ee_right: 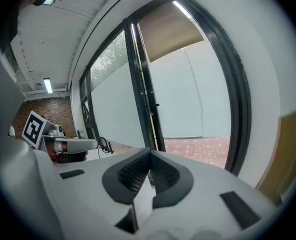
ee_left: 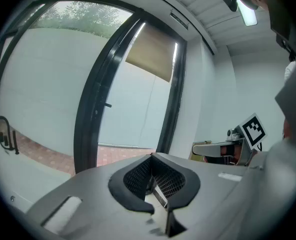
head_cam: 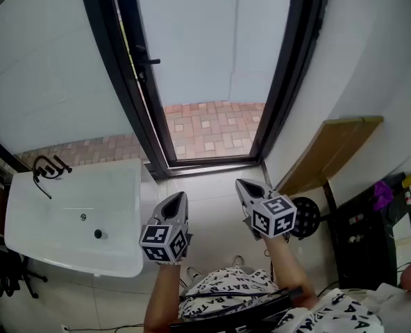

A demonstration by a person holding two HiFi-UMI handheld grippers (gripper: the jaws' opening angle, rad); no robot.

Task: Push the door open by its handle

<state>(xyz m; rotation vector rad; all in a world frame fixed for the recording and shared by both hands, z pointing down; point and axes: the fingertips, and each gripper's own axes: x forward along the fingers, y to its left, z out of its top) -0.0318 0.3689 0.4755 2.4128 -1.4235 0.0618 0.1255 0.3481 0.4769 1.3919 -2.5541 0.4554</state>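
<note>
The black-framed glass door (head_cam: 126, 82) stands swung open at the left of the doorway. Its small black handle (head_cam: 148, 62) juts from the door's edge; it also shows as the handle (ee_left: 107, 104) in the left gripper view and the handle (ee_right: 156, 104) in the right gripper view. My left gripper (head_cam: 180, 198) and right gripper (head_cam: 241, 184) hang side by side over the white floor, well short of the threshold and away from the handle. Both point toward the opening. Each has its jaws shut with nothing between them: left gripper (ee_left: 151, 157), right gripper (ee_right: 149, 151).
Red brick paving (head_cam: 209, 127) lies beyond the threshold. A white sink (head_cam: 25, 220) with a black tap (head_cam: 49, 166) stands at the left. A wooden board (head_cam: 334, 151) leans on the right wall, with a round black object (head_cam: 307, 217) and a dark rack (head_cam: 372, 220) near it.
</note>
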